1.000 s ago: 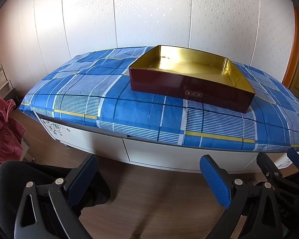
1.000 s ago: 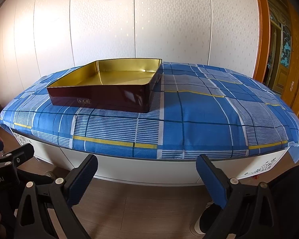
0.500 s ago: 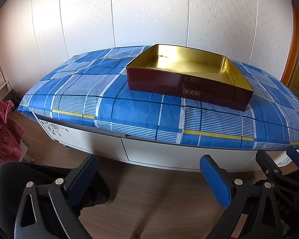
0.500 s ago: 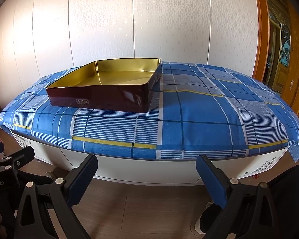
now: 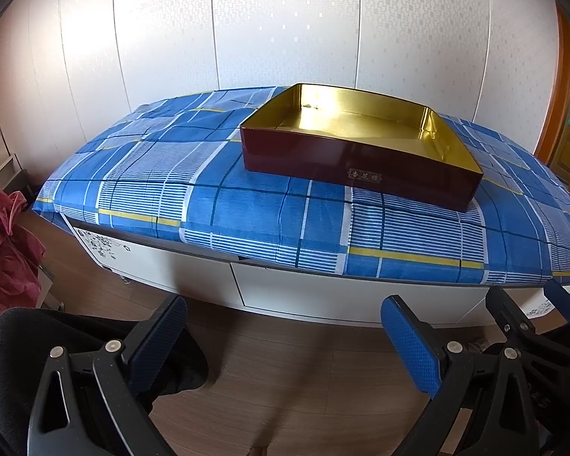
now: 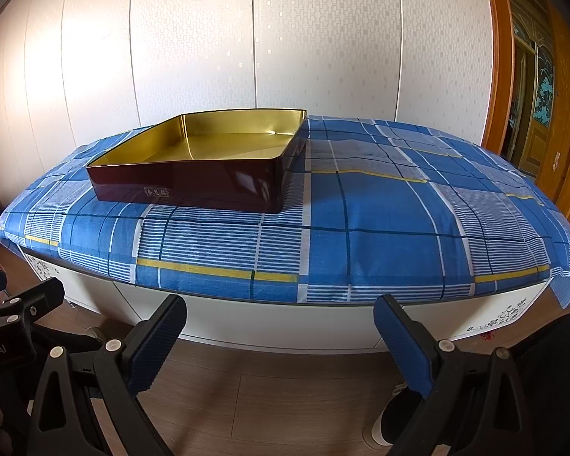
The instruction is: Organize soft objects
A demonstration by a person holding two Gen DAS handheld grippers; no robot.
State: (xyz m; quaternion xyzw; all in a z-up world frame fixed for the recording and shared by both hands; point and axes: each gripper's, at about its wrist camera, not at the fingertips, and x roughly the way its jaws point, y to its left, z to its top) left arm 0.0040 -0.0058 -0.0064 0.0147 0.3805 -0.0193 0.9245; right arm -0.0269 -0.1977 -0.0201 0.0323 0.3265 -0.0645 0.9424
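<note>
A shallow maroon box [image 5: 361, 169] with a shiny gold inside lies on a blue plaid cloth [image 5: 247, 205] that covers a white cabinet; nothing shows inside it. The right wrist view has the same box [image 6: 193, 186] left of centre on the cloth [image 6: 380, 220]. My left gripper [image 5: 283, 336] hangs open over the wooden floor, in front of and below the cabinet edge, holding nothing. My right gripper [image 6: 279, 332] is open and empty too, at about the same height. No soft object lies on the cloth.
A red garment [image 5: 3, 243] hangs at the far left, above a black chair seat [image 5: 30, 338]. White cabinet drawers [image 5: 323, 296] face me. A wooden door frame [image 6: 520, 87] stands at the right. White wall panels close off the back.
Both views have drifted slightly: the box and cloth sit a little lower and nearer in the frame. Both grippers stay open and empty.
</note>
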